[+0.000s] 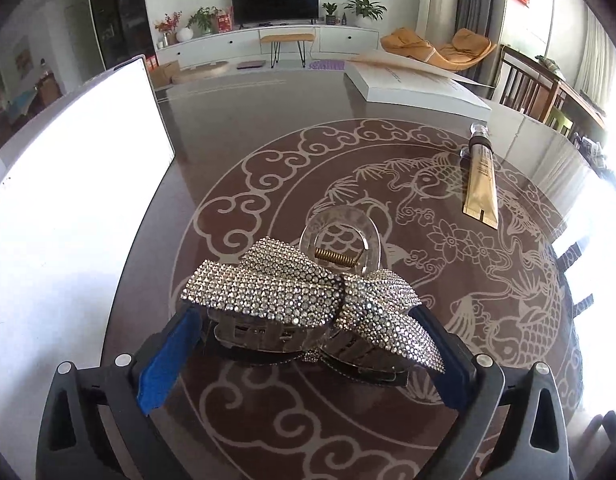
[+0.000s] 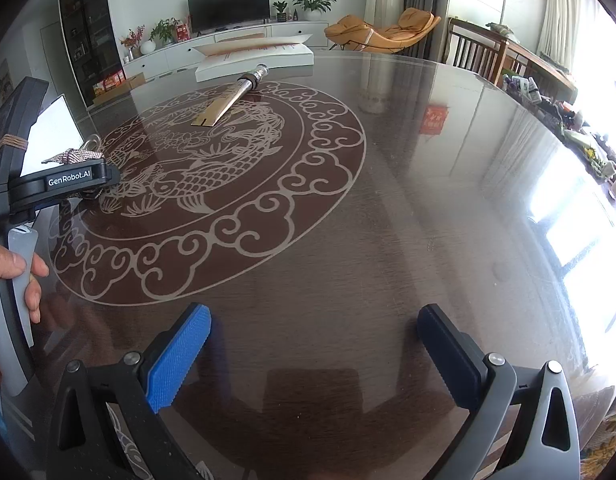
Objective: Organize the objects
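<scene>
A rhinestone bow hair clip (image 1: 308,304) rests on the glossy dark table (image 2: 387,208), over its pale fish-and-cloud pattern, between the wide-apart fingers of the left gripper (image 1: 308,348), whose blue pads stand clear of it. The right gripper (image 2: 315,356) hovers over bare tabletop, jaws apart and holding nothing. Farther off to the right lies a gold tube (image 1: 480,184), and beyond it a white box (image 1: 419,88) at the far edge
</scene>
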Available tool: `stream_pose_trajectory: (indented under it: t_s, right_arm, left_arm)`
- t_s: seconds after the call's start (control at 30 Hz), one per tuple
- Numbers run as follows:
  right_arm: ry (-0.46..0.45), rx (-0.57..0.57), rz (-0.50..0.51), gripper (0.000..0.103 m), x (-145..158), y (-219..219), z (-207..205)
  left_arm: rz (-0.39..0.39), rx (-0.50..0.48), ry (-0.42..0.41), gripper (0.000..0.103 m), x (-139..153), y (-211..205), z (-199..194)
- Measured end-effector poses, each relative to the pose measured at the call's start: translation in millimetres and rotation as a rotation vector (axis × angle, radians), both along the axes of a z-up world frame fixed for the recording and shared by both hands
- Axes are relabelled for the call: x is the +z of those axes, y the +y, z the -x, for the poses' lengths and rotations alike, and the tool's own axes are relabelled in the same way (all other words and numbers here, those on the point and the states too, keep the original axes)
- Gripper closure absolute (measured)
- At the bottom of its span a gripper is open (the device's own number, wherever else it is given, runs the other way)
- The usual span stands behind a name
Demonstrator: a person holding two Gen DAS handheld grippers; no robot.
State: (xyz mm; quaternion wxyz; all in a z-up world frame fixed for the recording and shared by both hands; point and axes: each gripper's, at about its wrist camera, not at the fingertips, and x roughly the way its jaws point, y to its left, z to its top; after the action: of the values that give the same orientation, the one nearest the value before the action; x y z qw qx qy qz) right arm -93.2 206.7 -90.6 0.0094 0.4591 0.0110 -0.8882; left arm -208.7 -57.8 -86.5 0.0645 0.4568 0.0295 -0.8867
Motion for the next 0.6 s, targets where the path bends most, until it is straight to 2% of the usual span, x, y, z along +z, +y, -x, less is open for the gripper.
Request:
stream_pose_trajectory:
  t_s: [0.6]
  right_arm:
    - [0.0, 0.0, 0.0, 0.0, -0.1, -0.1, 0.0]
  left_arm:
    - [-0.004, -0.017, 0.0, 0.0, -0.2, -2.4, 1.4]
